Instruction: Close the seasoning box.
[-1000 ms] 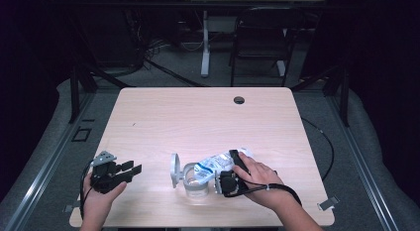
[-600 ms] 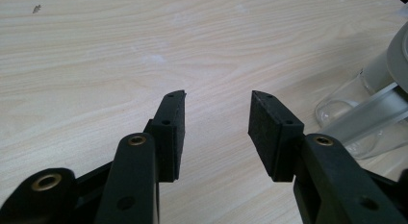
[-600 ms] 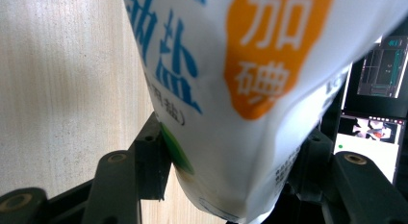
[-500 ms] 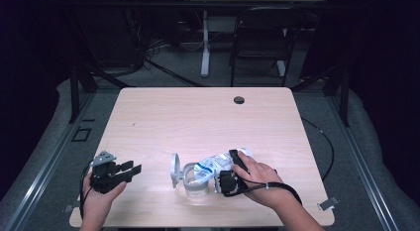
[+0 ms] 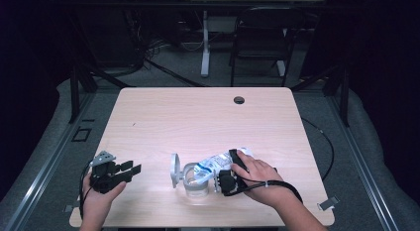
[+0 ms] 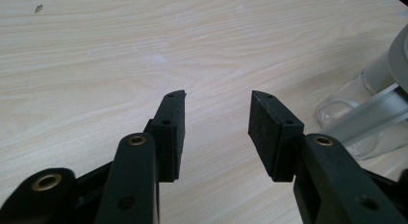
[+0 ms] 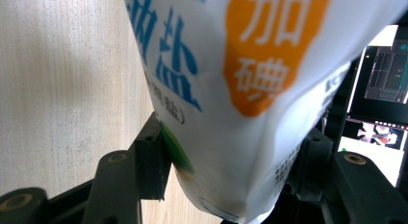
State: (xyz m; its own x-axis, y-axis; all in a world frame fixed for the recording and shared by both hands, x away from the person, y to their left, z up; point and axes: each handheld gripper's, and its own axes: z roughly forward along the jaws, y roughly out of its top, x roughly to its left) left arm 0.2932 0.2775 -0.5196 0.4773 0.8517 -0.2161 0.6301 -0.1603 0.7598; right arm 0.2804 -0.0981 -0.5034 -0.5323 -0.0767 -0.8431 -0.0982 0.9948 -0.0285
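Right gripper (image 5: 224, 180) clamps salt bag (image 7: 226, 89) tilted over glass jar (image 5: 194, 184), pouring step; left gripper (image 6: 216, 123) wide, empty, jar at its right. Next: steady jar.

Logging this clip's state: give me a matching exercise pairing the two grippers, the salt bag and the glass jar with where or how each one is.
1. left gripper
2. right gripper
3. salt bag
4. glass jar

a. clear, lying on the table beside the bag
b. white, with blue and orange print
c. open over bare wood
d. closed on the bag

Pairs: 1-c, 2-d, 3-b, 4-a
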